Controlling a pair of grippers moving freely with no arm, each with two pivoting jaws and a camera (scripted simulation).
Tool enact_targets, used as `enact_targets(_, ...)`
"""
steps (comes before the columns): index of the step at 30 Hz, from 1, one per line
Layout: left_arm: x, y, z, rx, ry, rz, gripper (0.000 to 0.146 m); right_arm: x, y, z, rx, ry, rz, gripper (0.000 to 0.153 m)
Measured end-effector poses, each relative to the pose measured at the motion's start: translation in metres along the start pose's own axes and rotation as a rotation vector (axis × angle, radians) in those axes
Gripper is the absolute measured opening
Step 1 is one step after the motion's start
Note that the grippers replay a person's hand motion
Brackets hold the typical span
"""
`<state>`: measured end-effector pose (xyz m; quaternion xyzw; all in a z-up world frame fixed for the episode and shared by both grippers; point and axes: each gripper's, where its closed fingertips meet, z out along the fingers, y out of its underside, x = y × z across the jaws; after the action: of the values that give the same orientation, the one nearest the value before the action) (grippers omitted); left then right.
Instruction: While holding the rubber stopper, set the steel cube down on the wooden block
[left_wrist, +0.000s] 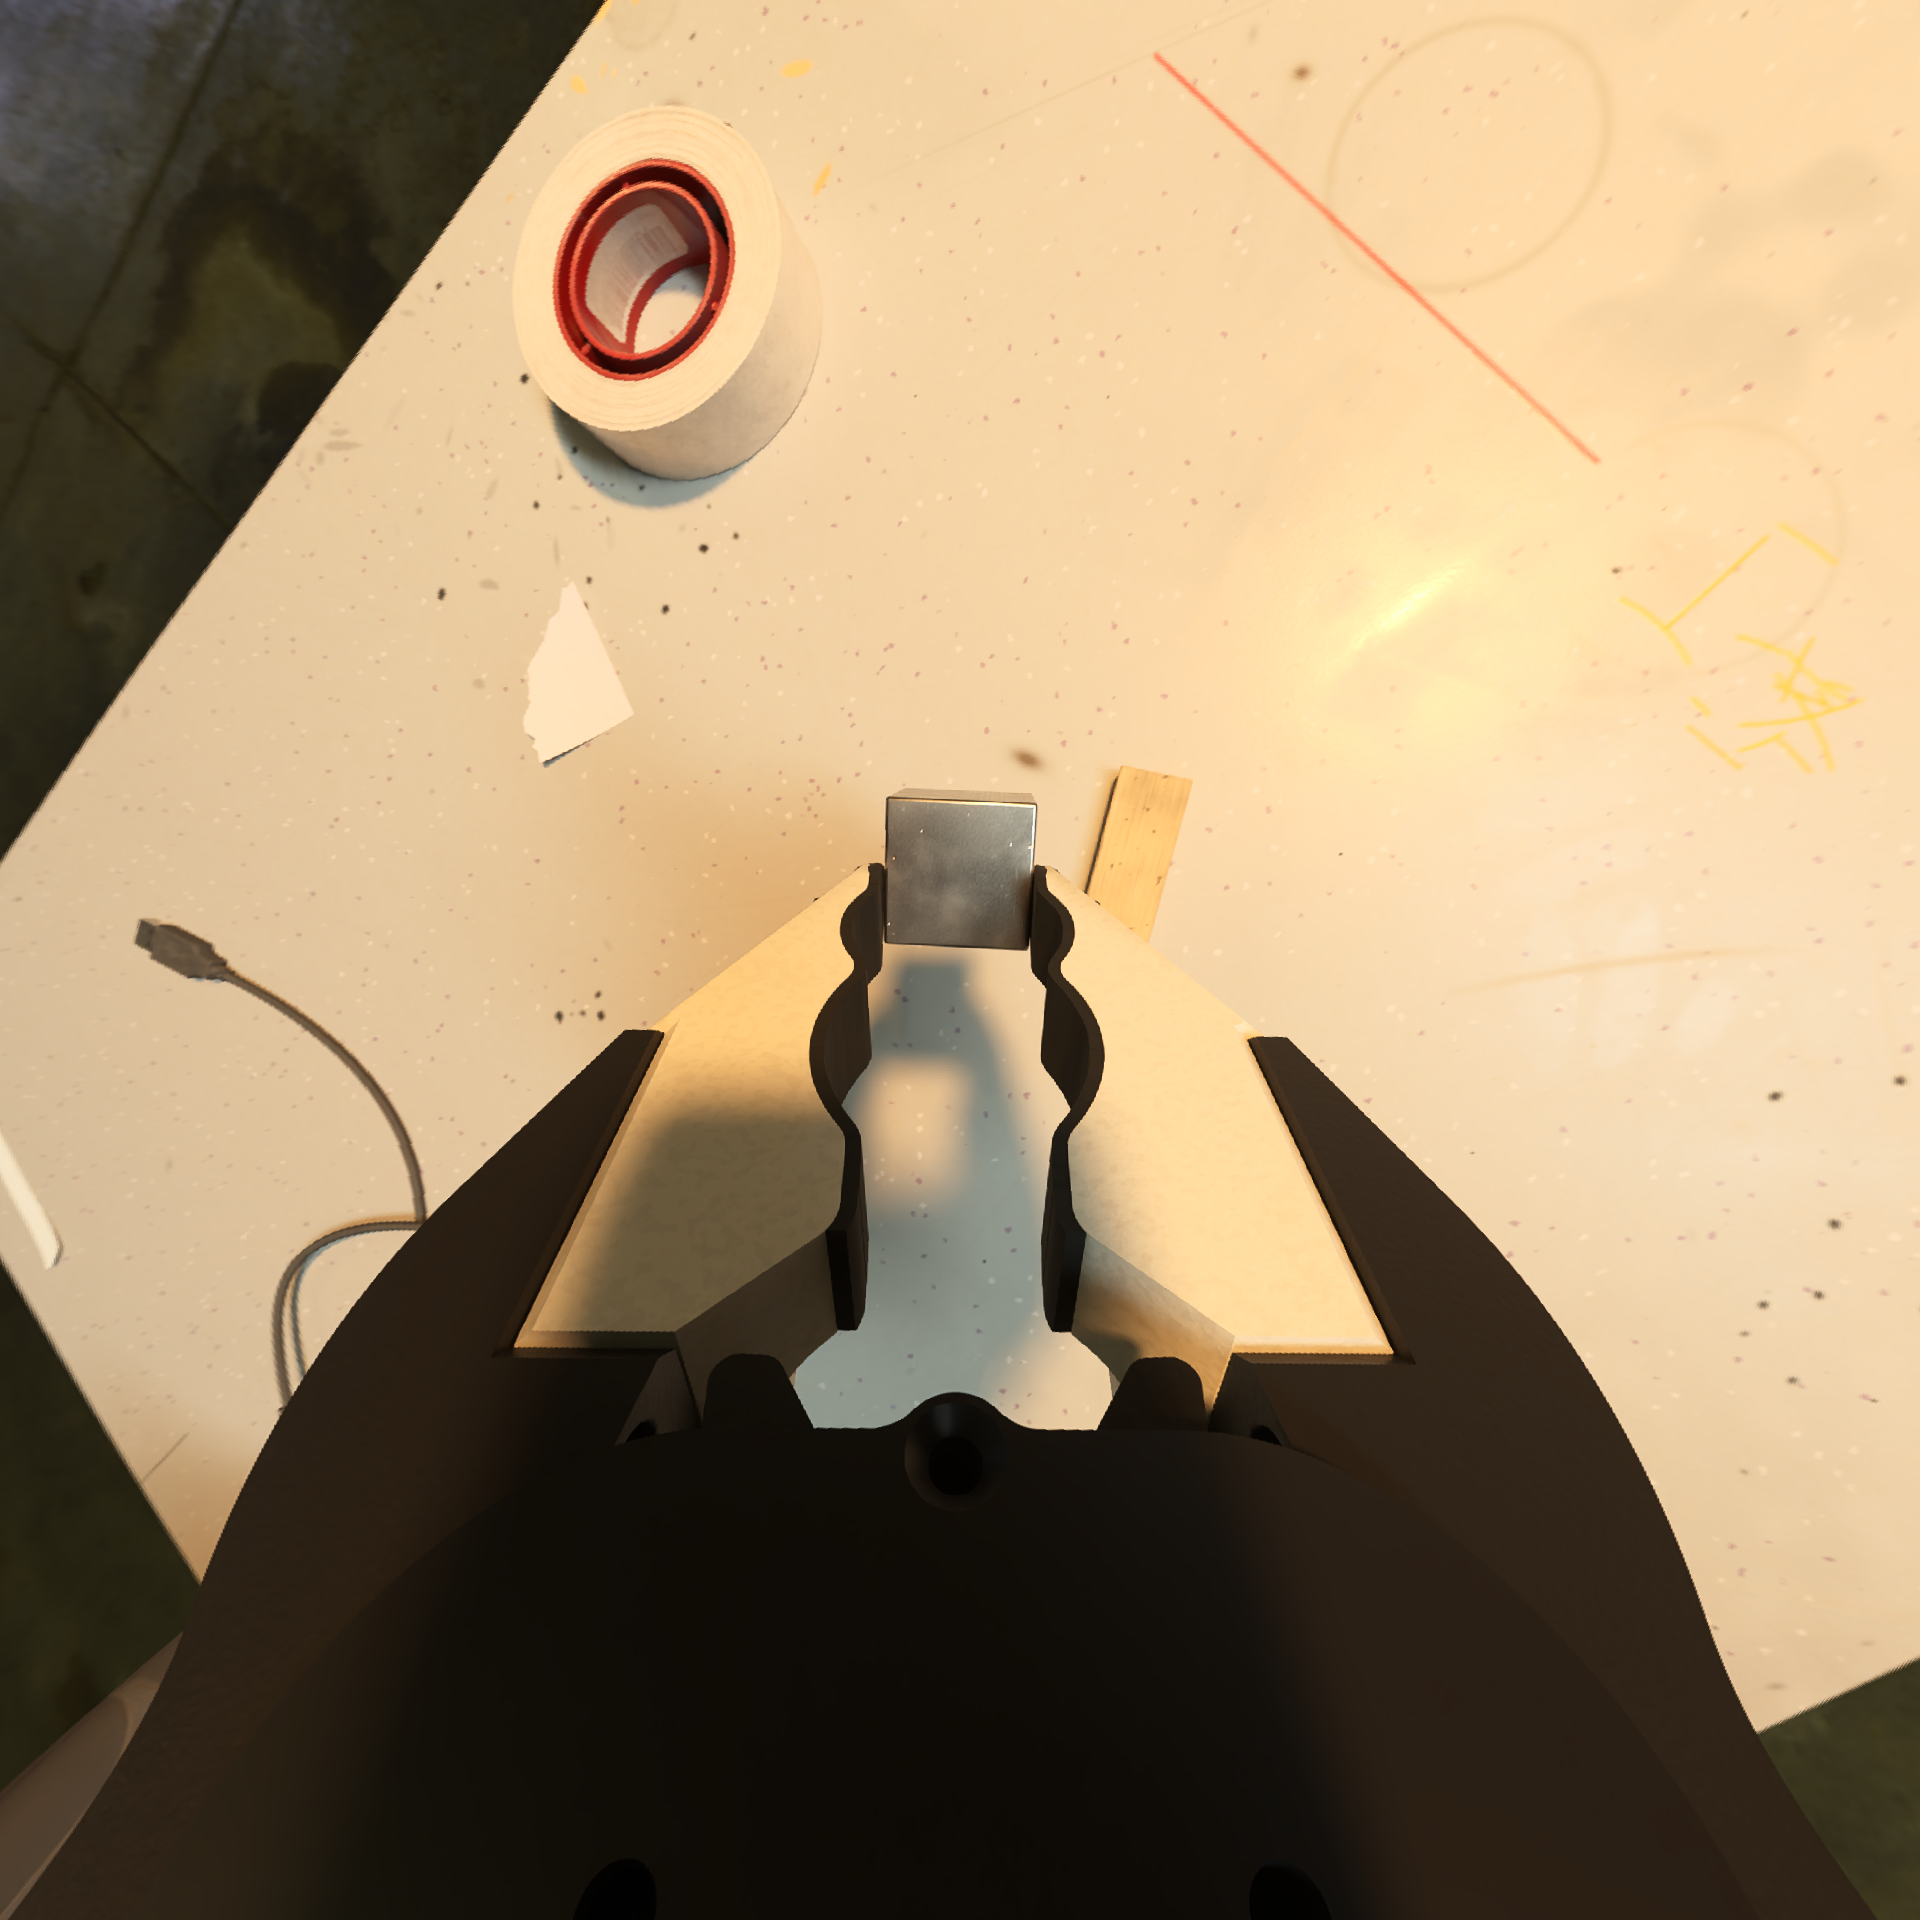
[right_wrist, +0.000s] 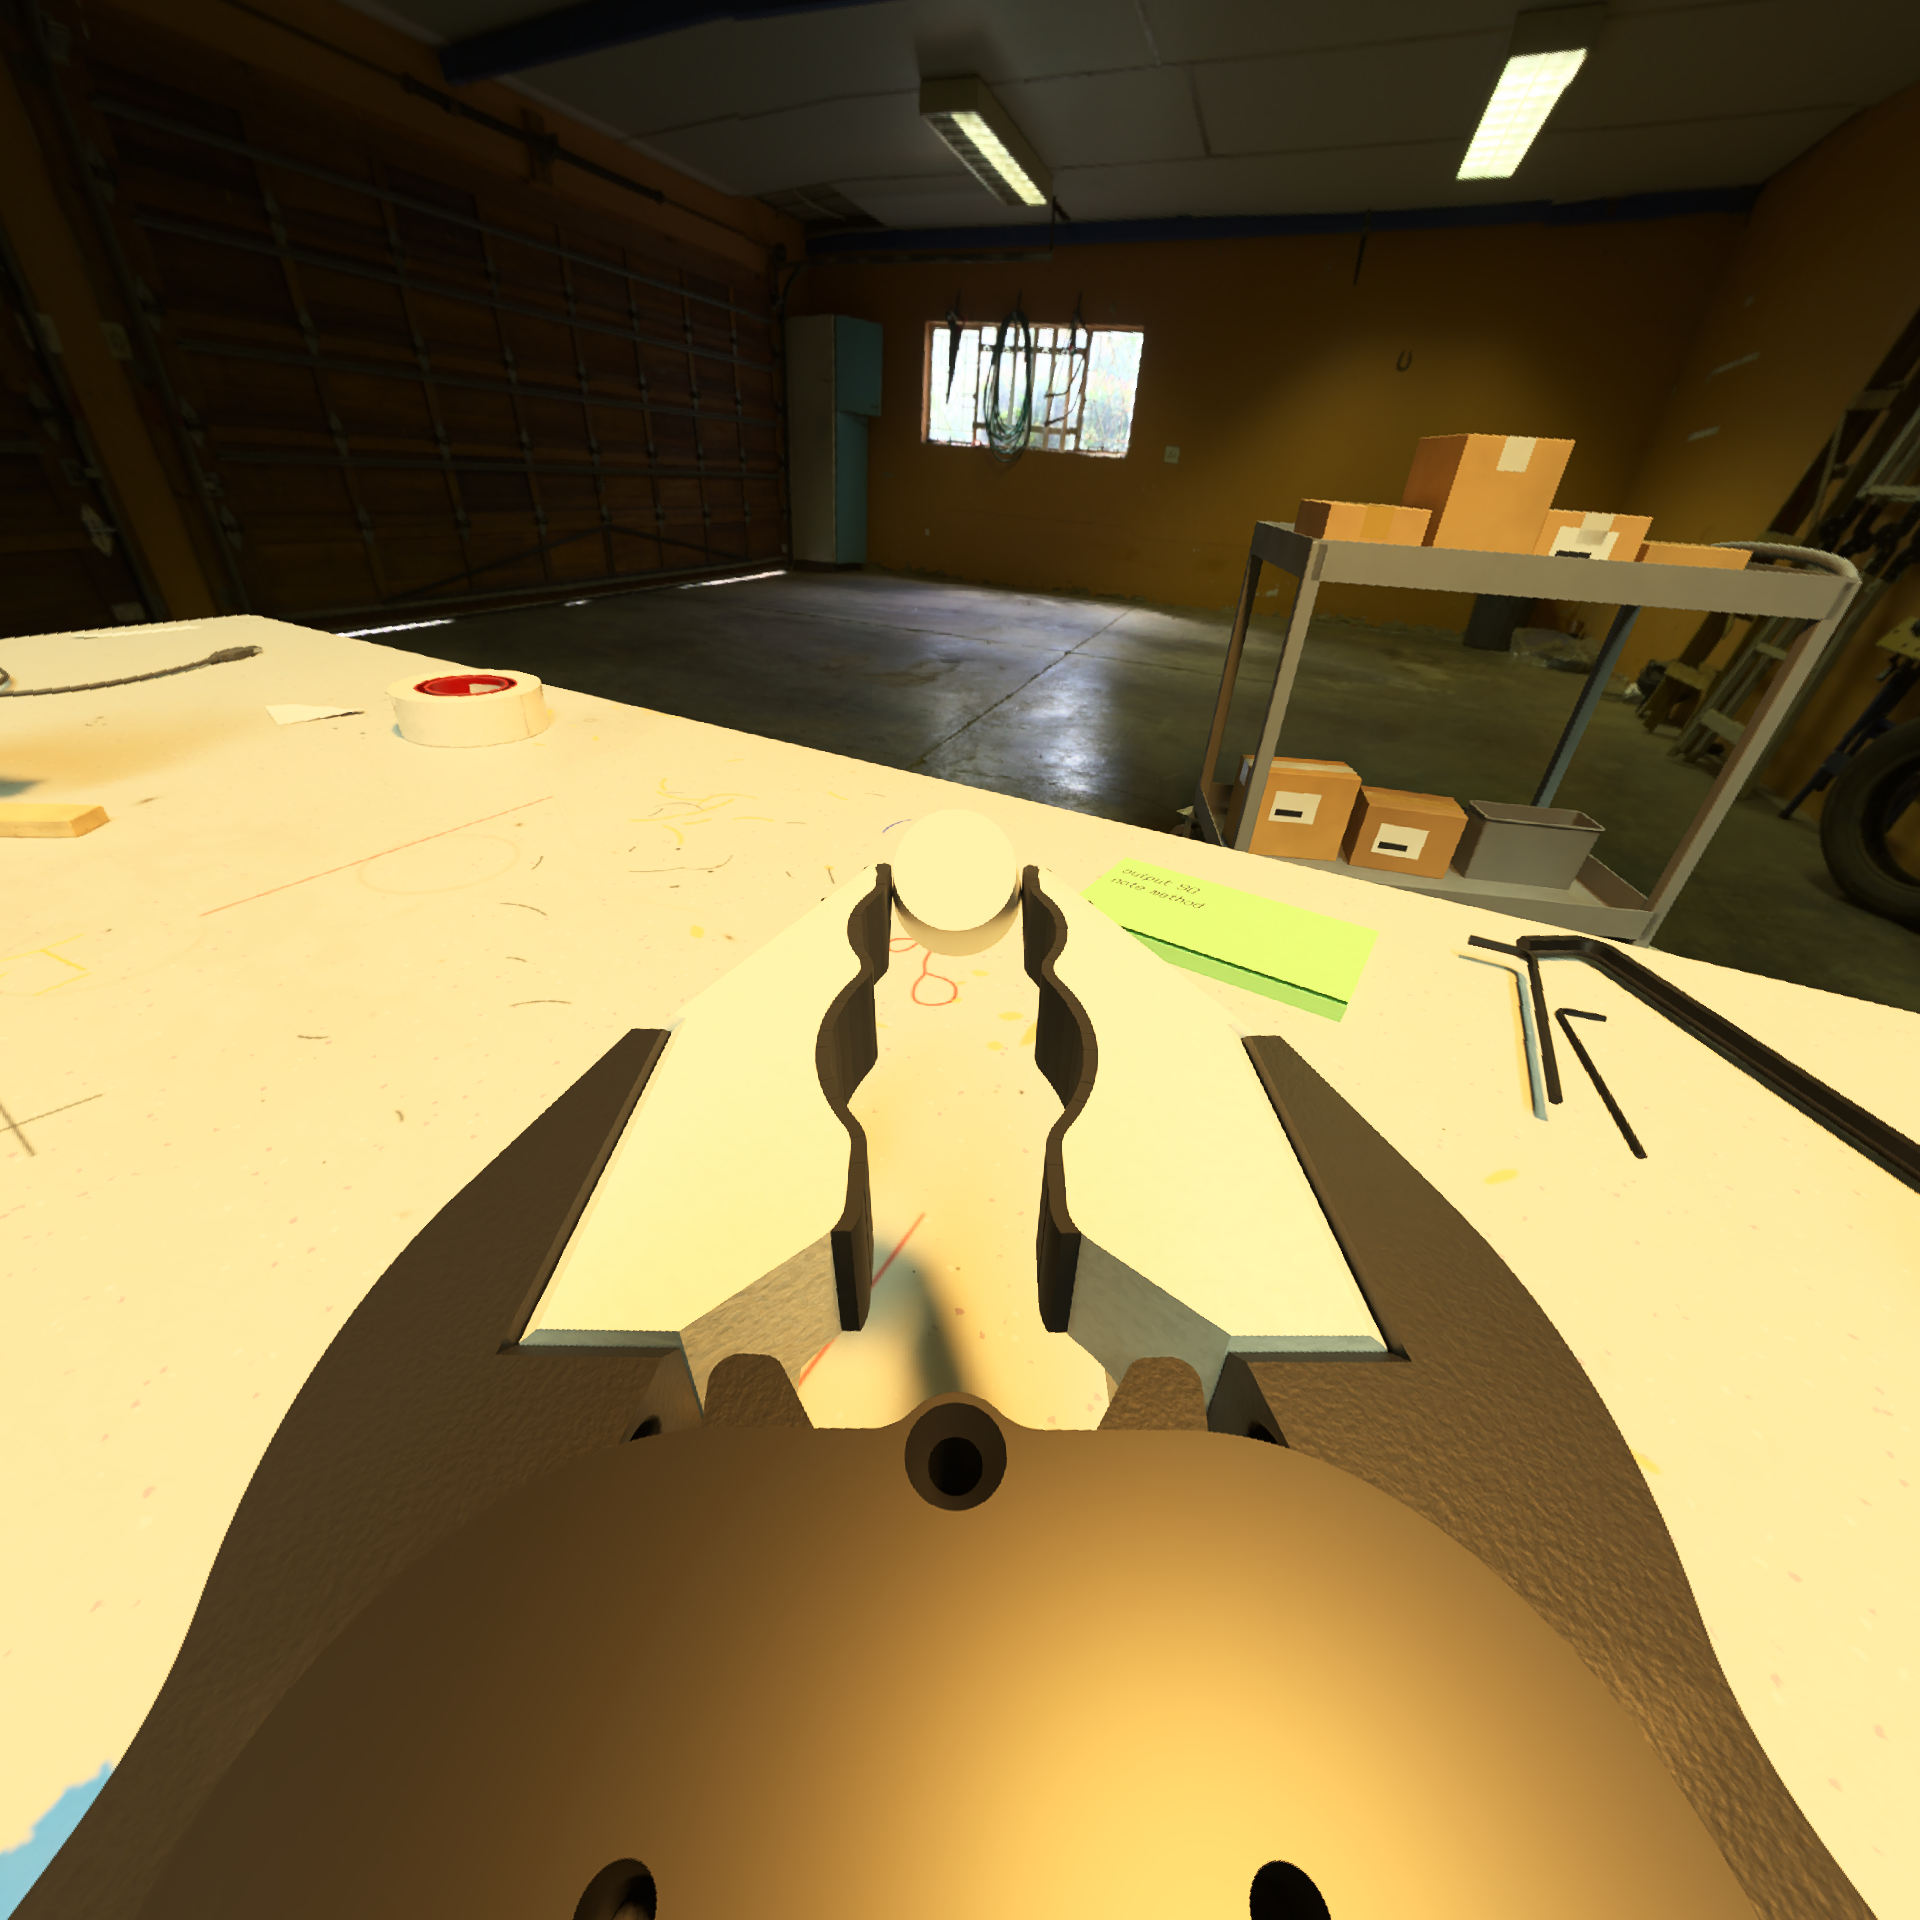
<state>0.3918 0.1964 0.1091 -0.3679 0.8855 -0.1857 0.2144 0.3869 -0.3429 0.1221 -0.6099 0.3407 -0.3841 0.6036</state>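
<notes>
My left gripper (left_wrist: 958, 894) is shut on the steel cube (left_wrist: 958, 871), a grey metal block held between the fingertips above the table. The wooden block (left_wrist: 1141, 848), a flat pale piece, lies on the table just right of the cube and partly behind the right finger. It also shows in the right wrist view (right_wrist: 47, 820) at the far left. My right gripper (right_wrist: 956, 894) is shut on the rubber stopper (right_wrist: 954, 878), a pale round piece held above the table.
A roll of white tape with a red core (left_wrist: 660, 286) stands at the back left, with a paper scrap (left_wrist: 571, 681) and a grey cable (left_wrist: 312, 1049) nearby. A green notepad (right_wrist: 1242, 940) and hex keys (right_wrist: 1558, 1039) lie right. The table edge (right_wrist: 935, 774) runs beyond; a cart (right_wrist: 1507, 717) stands on the floor.
</notes>
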Motion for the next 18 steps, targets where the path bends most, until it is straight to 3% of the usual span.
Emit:
enact_targets(8, -0.004, -0.009, -0.002, 0.024, 0.035, -0.030, 0.028, 0.001, -0.003, -0.002, 0.013, -0.006, 0.018, 0.025)
enact_targets(18, 0.029, 0.029, 0.055, -0.072, 0.094, -0.064, 0.028, 0.001, -0.007, -0.004, 0.025, -0.006, 0.024, 0.025)
